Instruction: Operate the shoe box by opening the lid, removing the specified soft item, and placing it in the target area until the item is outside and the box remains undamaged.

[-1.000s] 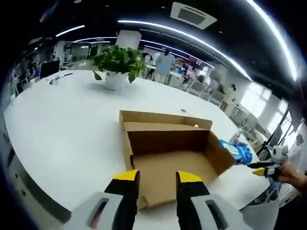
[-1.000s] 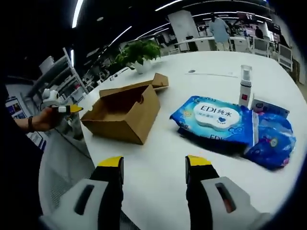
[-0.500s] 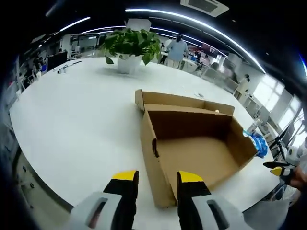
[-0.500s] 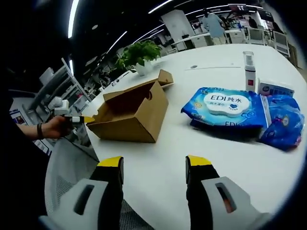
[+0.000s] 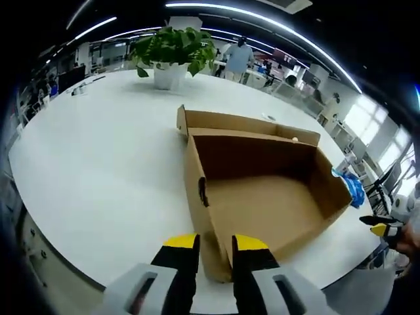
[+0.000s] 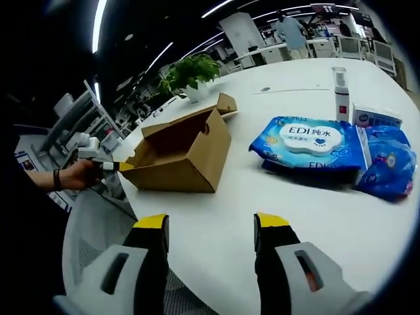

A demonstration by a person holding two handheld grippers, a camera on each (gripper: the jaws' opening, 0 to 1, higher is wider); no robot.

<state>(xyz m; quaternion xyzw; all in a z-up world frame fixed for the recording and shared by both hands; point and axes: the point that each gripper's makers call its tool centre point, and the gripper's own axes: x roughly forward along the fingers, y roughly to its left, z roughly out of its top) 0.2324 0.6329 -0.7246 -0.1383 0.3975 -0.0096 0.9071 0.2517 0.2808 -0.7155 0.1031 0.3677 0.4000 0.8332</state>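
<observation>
The brown cardboard shoe box (image 5: 262,203) lies open on the white table (image 5: 98,151), its lid flap (image 5: 230,122) folded back behind it, and its inside looks bare. My left gripper (image 5: 215,241) is shut on the box's near corner wall. In the right gripper view that same gripper (image 6: 108,166), held by a hand, meets the box (image 6: 184,164) at its left corner. My right gripper (image 6: 211,223) stands open over bare table, well short of the blue soft wipes pack (image 6: 308,141). A blue edge of the pack (image 5: 348,187) shows past the box.
A spray bottle (image 6: 340,95), a small white carton (image 6: 375,118) and a blue bag (image 6: 387,172) sit beside the wipes. A potted plant (image 5: 172,56) stands at the far side. A mesh chair (image 6: 98,223) is at the table's near edge. People stand far off.
My left gripper's jaws have narrowed onto the box's near corner and the view has moved closer. The right gripper has stayed open and nearly still.
</observation>
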